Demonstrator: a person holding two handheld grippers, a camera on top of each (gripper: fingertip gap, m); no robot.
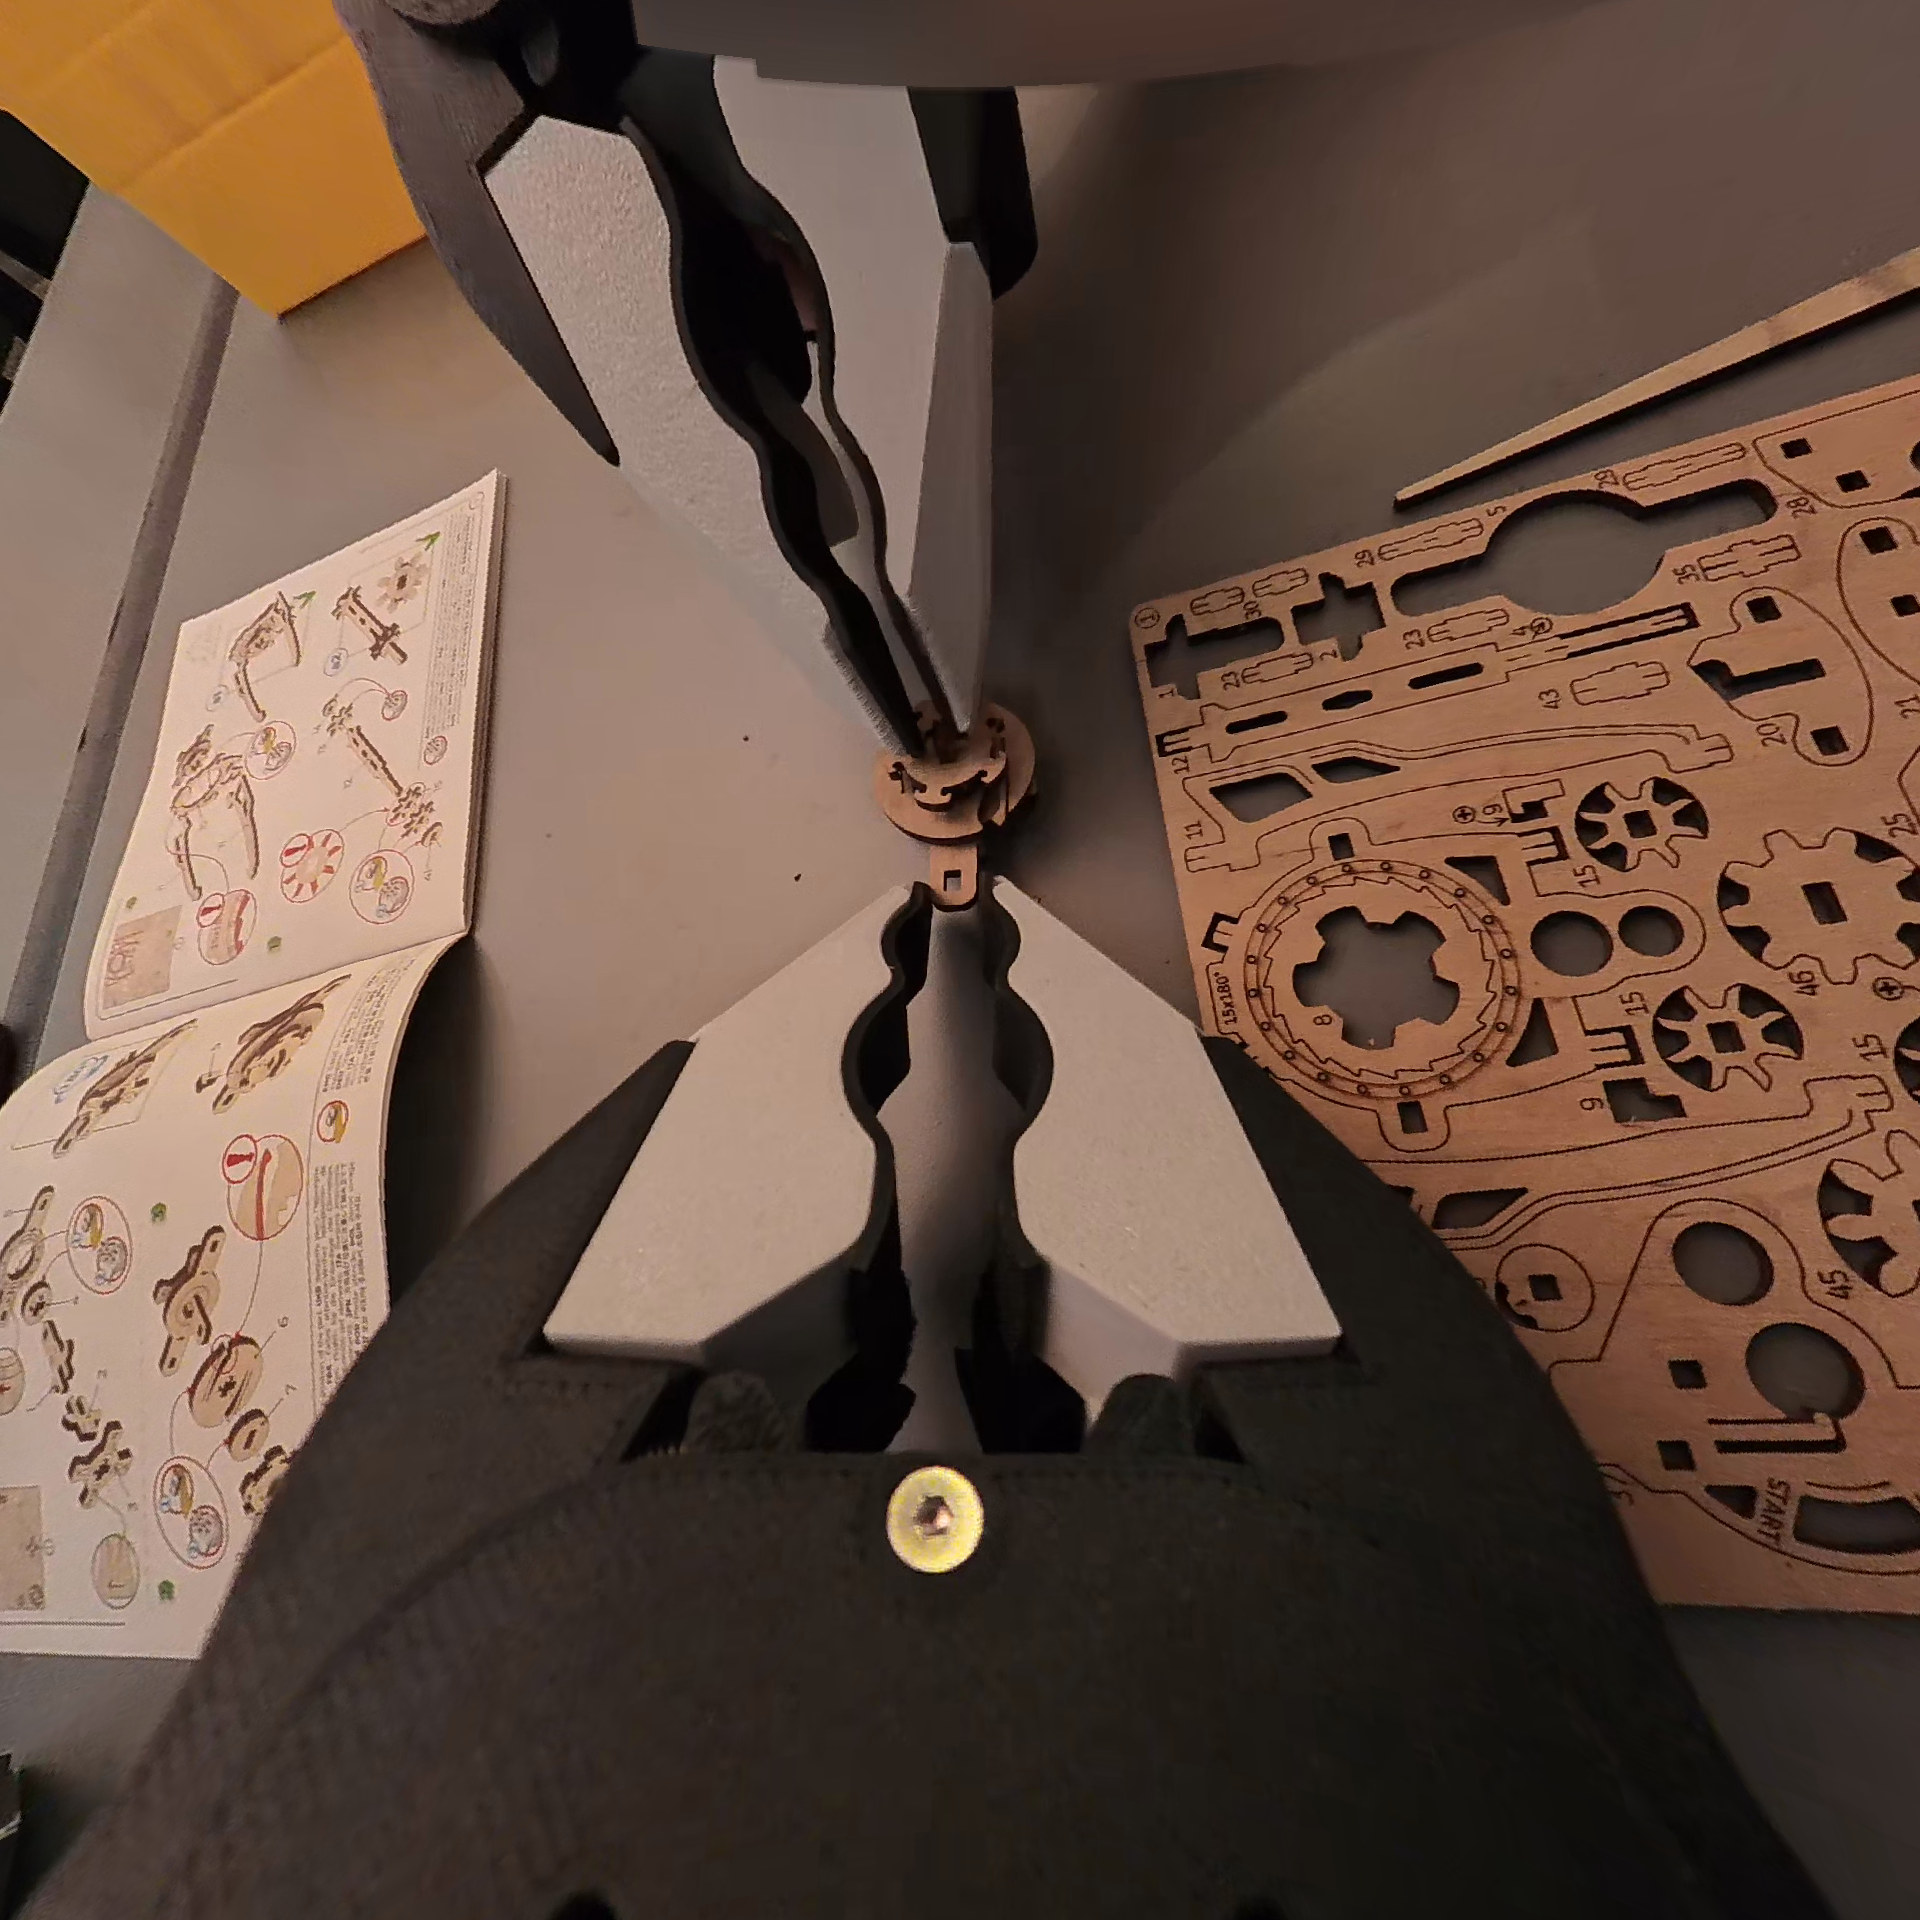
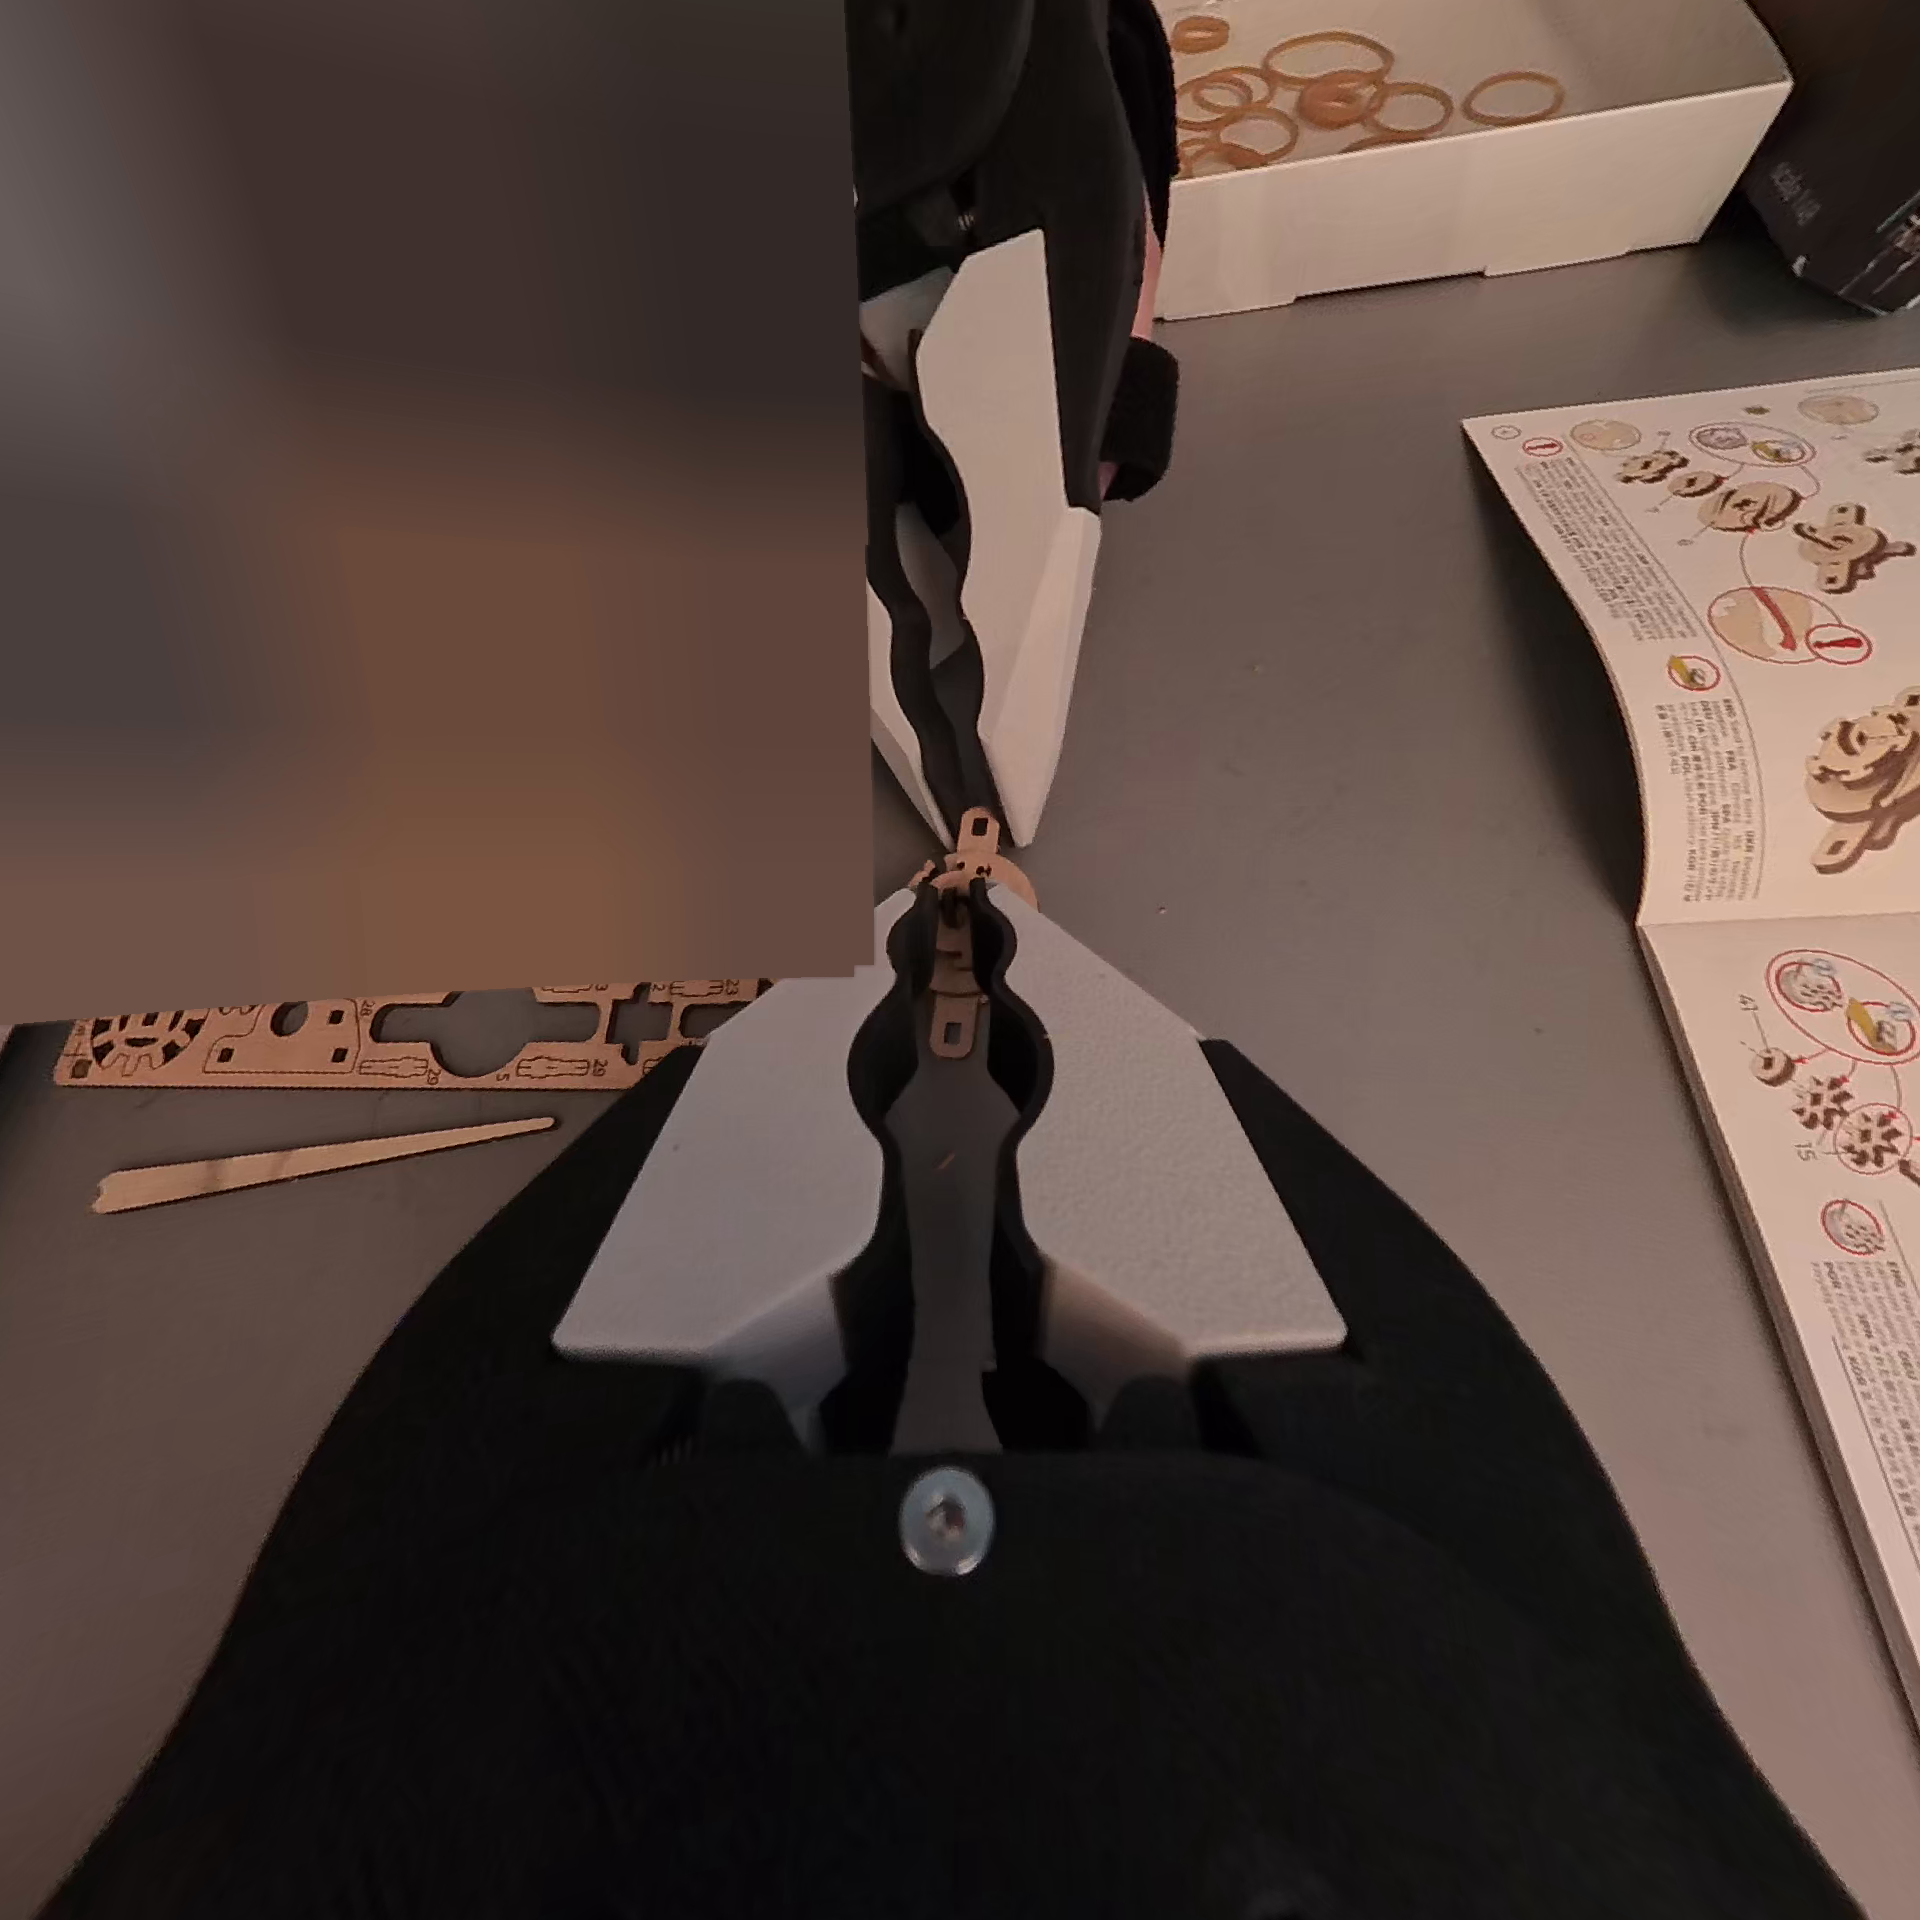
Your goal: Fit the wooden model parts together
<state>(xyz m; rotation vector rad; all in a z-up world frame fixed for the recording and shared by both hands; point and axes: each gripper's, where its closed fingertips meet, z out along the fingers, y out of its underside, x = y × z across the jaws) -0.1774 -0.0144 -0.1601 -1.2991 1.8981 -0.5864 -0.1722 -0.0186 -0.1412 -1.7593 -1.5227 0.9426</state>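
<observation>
A small wooden assembly (image 1: pixel 951 800) of slotted discs on a flat axle hangs over the grey table between both grippers. In the left wrist view my left gripper (image 1: pixel 954 888) is shut on the axle's end tab (image 1: pixel 951 883) from below. The right gripper (image 1: pixel 935 727) comes in from above and is shut on the discs. In the right wrist view my right gripper (image 2: pixel 951 899) grips the discs (image 2: pixel 1013 883), and the axle's other end (image 2: pixel 951 1023) lies between its fingers. The left gripper (image 2: pixel 971 831) pinches the far tab.
A laser-cut plywood parts sheet (image 1: pixel 1558 935) lies to the right, also showing in the right wrist view (image 2: pixel 312 1039). An open instruction booklet (image 1: pixel 260 935) (image 2: pixel 1766 831) lies opposite. A pointed wooden stick (image 2: pixel 312 1164), a white box of rubber bands (image 2: pixel 1455 208) and a yellow box (image 1: pixel 260 156) sit nearby. Both grippers' tips are close together, under 4 cm apart. The pointed wooden stick (image 2: pixel 312 1164) is about equally far from each gripper, around 15 centimeters. It turns up in the left wrist view (image 1: pixel 1713 347) as well.
</observation>
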